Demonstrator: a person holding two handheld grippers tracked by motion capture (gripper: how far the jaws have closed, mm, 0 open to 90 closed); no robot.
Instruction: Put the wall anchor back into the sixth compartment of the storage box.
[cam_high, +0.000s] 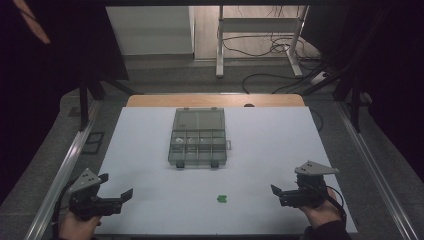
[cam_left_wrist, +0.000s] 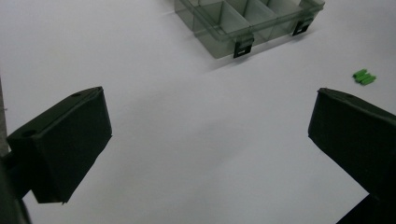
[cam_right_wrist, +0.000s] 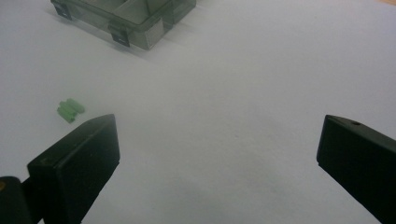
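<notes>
So, we see the left gripper and right gripper both spread wide, holding nothing. The small green plastic piece lies near of the smoky clear compartment box, lid open. Risk (our guess): clumsy pinch flicks it toward the white tabletop's near edge. Plenty of room around the box.
</notes>
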